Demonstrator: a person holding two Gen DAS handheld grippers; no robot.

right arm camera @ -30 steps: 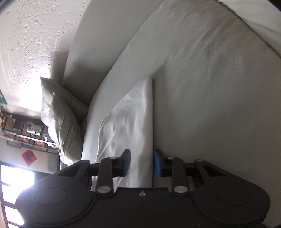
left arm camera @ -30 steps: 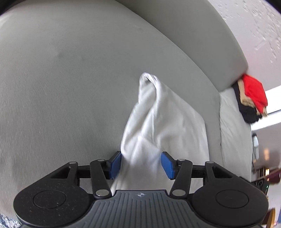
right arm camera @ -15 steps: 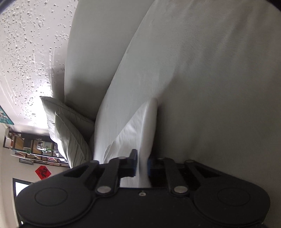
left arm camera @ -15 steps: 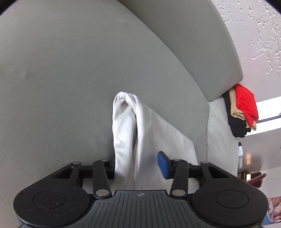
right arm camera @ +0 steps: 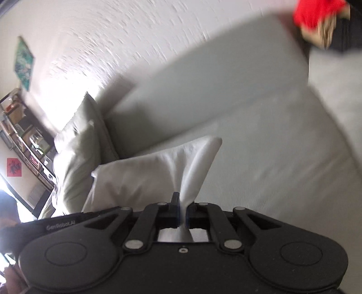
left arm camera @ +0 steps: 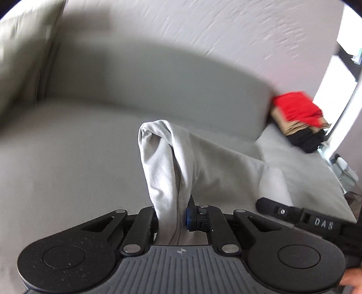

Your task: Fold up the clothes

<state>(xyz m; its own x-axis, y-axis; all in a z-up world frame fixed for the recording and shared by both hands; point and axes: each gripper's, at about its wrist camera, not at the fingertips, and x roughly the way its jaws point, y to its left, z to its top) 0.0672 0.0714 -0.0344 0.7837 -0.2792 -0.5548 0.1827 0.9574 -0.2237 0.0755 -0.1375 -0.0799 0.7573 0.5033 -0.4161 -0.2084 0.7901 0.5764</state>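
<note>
A white folded garment (left arm camera: 172, 162) is held between both grippers, above a grey sofa seat (left arm camera: 67, 162). My left gripper (left arm camera: 172, 219) is shut on one bunched end of it. The other gripper's black body (left arm camera: 316, 221) shows at the right of the left wrist view. In the right wrist view my right gripper (right arm camera: 182, 214) is shut on the other end of the white garment (right arm camera: 158, 171), which fans out ahead of the jaws. Both views are motion-blurred.
A stack of folded clothes, red on top of tan and black (left arm camera: 298, 117), sits at the sofa's right end; it also shows in the right wrist view (right arm camera: 321, 20). A pale cushion (right arm camera: 77, 147) leans at the sofa's left end. The sofa backrest (left arm camera: 158, 90) is behind.
Both grippers have closed on the white garment and lifted it off the seat. Both views have swung up toward the backrest and wall.
</note>
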